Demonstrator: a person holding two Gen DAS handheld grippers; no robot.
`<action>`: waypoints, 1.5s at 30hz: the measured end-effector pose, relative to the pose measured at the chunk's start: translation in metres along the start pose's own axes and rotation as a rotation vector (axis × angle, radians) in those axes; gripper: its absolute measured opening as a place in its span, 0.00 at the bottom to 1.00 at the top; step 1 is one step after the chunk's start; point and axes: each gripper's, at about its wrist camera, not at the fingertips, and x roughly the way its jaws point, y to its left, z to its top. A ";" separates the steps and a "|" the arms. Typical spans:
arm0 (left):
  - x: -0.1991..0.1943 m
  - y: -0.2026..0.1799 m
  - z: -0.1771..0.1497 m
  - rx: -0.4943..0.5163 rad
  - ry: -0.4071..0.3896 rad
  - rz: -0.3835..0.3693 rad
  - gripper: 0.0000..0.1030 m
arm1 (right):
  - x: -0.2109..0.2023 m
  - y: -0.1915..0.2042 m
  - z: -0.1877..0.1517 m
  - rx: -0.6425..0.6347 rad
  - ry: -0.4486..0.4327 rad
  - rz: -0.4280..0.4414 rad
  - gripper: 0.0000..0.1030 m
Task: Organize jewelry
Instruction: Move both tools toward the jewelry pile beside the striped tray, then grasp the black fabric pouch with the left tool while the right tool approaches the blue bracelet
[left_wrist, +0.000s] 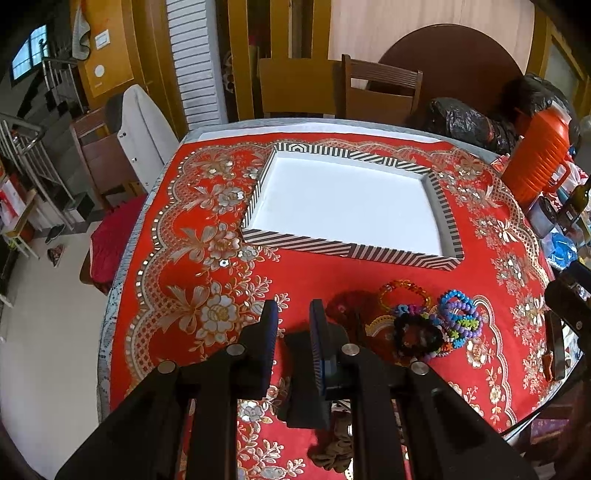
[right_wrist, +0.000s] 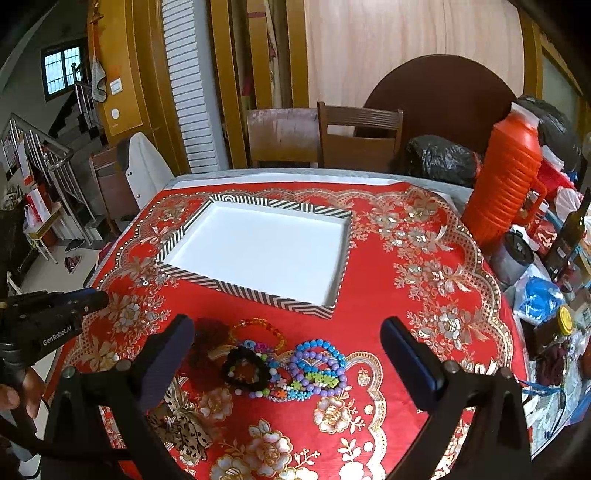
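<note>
Black-and-white striped tray (right_wrist: 295, 306) on red, gold-flowered tablecloth (right_wrist: 424, 295).

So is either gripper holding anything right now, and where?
Nothing held. Left gripper nearly shut on air; right gripper open, bracelets lying loose on the tablecloth.

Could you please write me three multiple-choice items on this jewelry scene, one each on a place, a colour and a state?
1. Where do the bead bracelets lie?
A. in the tray
B. on the cloth before the tray
C. on a chair

2. What colour is the tray inside?
A. white
B. red
C. black

3. How is the right hand-held gripper?
A. shut on a bracelet
B. open, holding nothing
C. shut, holding nothing

Answers: B, they lie on the red tablecloth; A, its floor is white; B, its fingers stand wide apart.
</note>
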 end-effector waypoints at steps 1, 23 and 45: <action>0.000 0.000 0.000 -0.001 0.001 0.001 0.03 | 0.000 -0.001 -0.001 0.005 -0.001 0.002 1.00; 0.004 0.002 -0.002 0.001 0.017 0.008 0.03 | -0.007 -0.009 -0.009 0.002 -0.017 0.054 1.00; 0.024 0.025 -0.016 -0.056 0.147 -0.066 0.03 | -0.005 -0.051 -0.021 0.030 0.018 0.026 1.00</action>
